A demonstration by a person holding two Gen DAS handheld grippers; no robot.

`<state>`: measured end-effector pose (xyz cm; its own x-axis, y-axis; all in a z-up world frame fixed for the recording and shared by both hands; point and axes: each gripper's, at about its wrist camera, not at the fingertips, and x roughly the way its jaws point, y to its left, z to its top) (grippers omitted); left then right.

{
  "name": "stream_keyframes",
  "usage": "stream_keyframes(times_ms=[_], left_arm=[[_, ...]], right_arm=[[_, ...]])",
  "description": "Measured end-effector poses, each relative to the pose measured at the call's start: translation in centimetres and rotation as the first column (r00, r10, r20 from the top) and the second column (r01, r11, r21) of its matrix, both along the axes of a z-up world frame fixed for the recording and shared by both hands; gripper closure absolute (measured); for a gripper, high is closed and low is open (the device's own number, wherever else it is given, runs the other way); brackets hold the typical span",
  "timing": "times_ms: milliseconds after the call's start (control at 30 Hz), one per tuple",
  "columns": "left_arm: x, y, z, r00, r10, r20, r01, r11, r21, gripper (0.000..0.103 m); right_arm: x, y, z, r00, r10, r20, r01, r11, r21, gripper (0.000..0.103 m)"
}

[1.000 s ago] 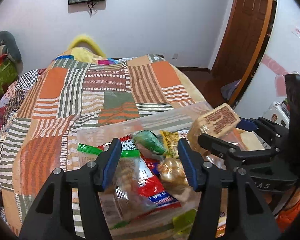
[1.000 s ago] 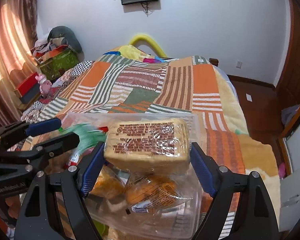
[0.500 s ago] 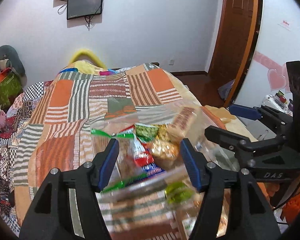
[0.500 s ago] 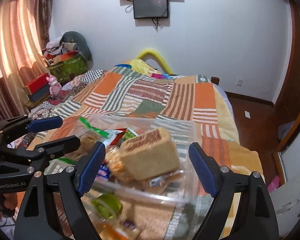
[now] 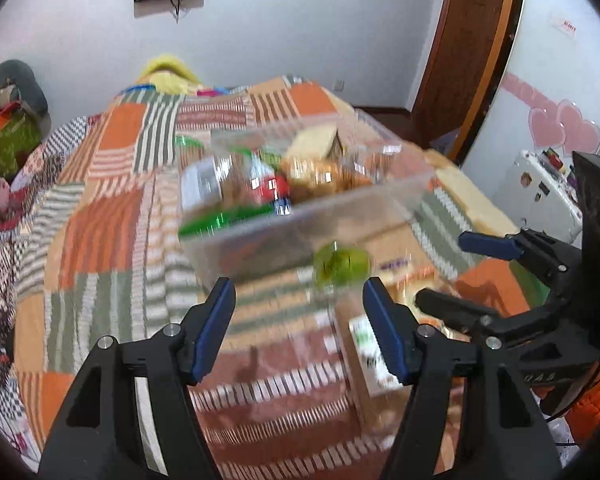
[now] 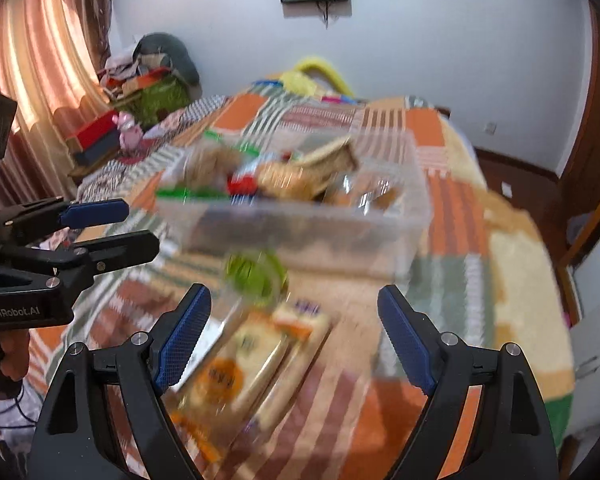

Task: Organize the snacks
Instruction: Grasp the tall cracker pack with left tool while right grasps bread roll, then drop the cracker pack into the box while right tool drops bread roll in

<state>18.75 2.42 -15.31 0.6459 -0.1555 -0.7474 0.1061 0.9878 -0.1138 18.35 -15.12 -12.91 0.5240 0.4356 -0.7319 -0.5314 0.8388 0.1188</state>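
Observation:
A clear plastic bin (image 5: 260, 248) (image 6: 300, 232) stands on the patchwork bedspread, filled with wrapped snacks. Among them is a tan bread block (image 5: 314, 142) (image 6: 332, 156) lying tilted. In front of the bin, a green packet (image 5: 342, 264) (image 6: 256, 272) and a wrapped sandwich pack (image 6: 240, 364) (image 5: 372, 344) lie on the bedspread. My left gripper (image 5: 297, 292) (image 6: 140, 224) hovers short of the bin, its jaws opening with nothing between them. My right gripper (image 6: 293, 296) (image 5: 444, 268) stands open above the sandwich pack, holding nothing.
The bed's right edge (image 6: 540, 280) drops to a wooden floor near a door (image 5: 472, 40). Clutter and boxes (image 6: 140, 96) are piled at the far left by the curtain. A white appliance (image 5: 540, 196) stands at the right.
My right gripper let go of the bread block, which now lies in the bin. Both grippers drew back from the bin, and the left jaws widened.

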Motion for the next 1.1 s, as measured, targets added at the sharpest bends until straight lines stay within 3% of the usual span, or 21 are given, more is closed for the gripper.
stream_keyframes(times_ms=[167, 300, 433, 500, 533, 600, 733, 933, 967, 1100], left_arm=[[-1.1, -0.5, -2.1, 0.999, -0.004, -0.051, 0.002, 1.000, -0.028, 0.037], [-1.5, -1.5, -3.3, 0.996, -0.022, -0.081, 0.020, 0.999, -0.033, 0.037], [-1.5, -2.8, -4.2, 0.994, -0.048, -0.102, 0.043, 0.998, -0.048, 0.037], [-1.4, -3.3, -4.6, 0.992, -0.060, -0.108, 0.054, 0.997, -0.058, 0.037], [-1.3, -3.6, -4.8, 0.991, -0.067, -0.113, 0.060, 0.996, -0.060, 0.037], [-1.1, -4.2, -5.2, 0.991, -0.072, -0.117, 0.066, 0.996, -0.055, 0.037], [-0.6, -4.8, -6.0, 0.992, -0.056, -0.117, 0.052, 0.998, -0.033, 0.037], [0.1, -5.2, -7.4, 0.992, -0.023, -0.128, 0.022, 1.000, -0.015, 0.055], [0.0, -5.3, -7.4, 0.992, -0.025, -0.122, 0.024, 1.000, -0.006, 0.065], [-0.4, -5.3, -7.1, 0.993, -0.027, -0.111, 0.028, 1.000, 0.008, 0.066]], right_arm=[[-0.5, 0.7, -2.9, 0.997, -0.003, -0.072, 0.001, 1.000, -0.028, 0.020], [-0.8, -0.3, -2.8, 0.996, -0.021, -0.084, 0.022, 1.000, 0.009, 0.021], [-1.1, -1.6, -2.6, 0.997, -0.037, -0.073, 0.039, 0.999, 0.028, 0.037], [-1.0, -2.3, -2.5, 0.996, -0.042, -0.083, 0.046, 0.998, 0.049, 0.049], [-1.1, -2.4, -2.7, 0.995, -0.047, -0.083, 0.050, 0.998, 0.033, 0.060], [-1.2, -2.5, -3.4, 0.995, -0.056, -0.087, 0.057, 0.998, 0.003, 0.064], [-1.1, -3.6, -4.1, 0.990, -0.080, -0.117, 0.084, 0.996, 0.031, 0.065], [-1.6, -4.2, -4.6, 0.989, -0.107, -0.103, 0.111, 0.993, 0.027, 0.070], [-1.7, -4.2, -4.5, 0.988, -0.113, -0.100, 0.117, 0.993, 0.030, 0.070], [-1.9, -4.4, -4.0, 0.988, -0.118, -0.102, 0.124, 0.991, 0.050, 0.071]])
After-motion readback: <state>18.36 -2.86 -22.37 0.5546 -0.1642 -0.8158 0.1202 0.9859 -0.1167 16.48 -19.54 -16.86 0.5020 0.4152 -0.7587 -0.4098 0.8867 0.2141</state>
